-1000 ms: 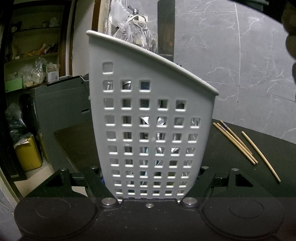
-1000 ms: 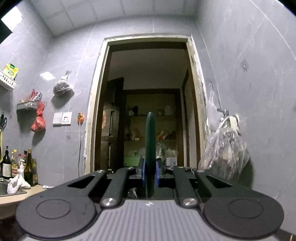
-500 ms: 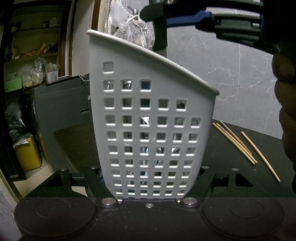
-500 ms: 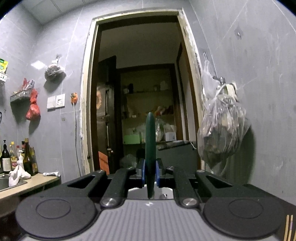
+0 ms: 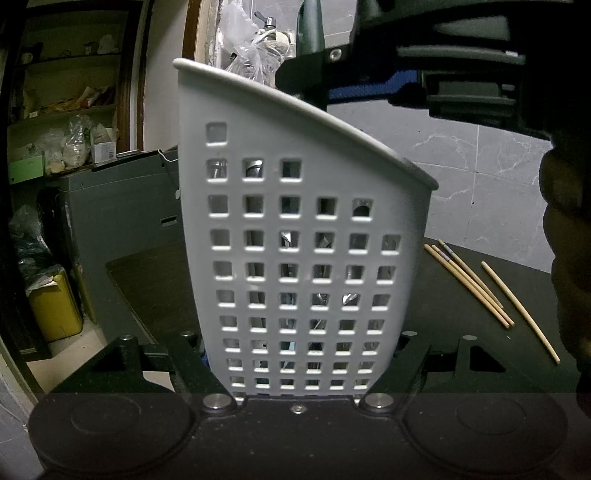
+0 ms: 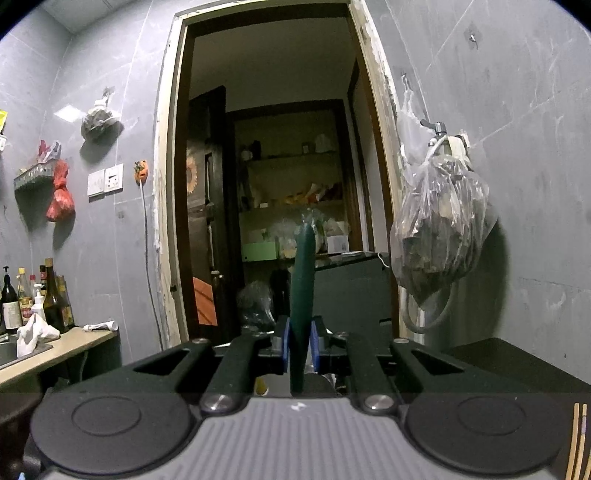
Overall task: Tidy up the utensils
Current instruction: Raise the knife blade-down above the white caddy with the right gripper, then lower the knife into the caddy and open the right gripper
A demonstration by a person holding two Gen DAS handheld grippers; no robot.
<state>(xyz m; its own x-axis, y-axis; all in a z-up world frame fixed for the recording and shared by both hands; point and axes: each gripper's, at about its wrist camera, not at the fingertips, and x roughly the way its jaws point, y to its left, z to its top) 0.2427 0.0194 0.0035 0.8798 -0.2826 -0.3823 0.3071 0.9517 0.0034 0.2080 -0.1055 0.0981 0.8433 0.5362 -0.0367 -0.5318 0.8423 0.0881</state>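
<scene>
A white perforated utensil holder [image 5: 295, 240] stands upright on the dark table [image 5: 155, 288], with shiny metal utensils showing through its holes. My left gripper [image 5: 301, 354] is shut on the holder's lower sides. My right gripper [image 6: 300, 347] is shut on a dark green utensil handle [image 6: 303, 280] that stands upright between its blue pads; the utensil's lower end is hidden. In the left wrist view the right gripper [image 5: 317, 74] hangs just above the holder's sloping rim, with the green handle [image 5: 311, 29] rising from it. Several wooden chopsticks [image 5: 472, 284] lie on the table right of the holder.
A person's hand [image 5: 565, 258] fills the right edge. A clear plastic bag [image 6: 439, 229] hangs from a wall tap behind the holder. A grey cabinet [image 5: 122, 214] and a yellow bin [image 5: 55, 306] stand left by the doorway. Bottles [image 6: 37, 295] line a counter.
My right gripper has come down with the green-handled utensil and now hangs close over the holder's rim. The left gripper and the holder have not moved.
</scene>
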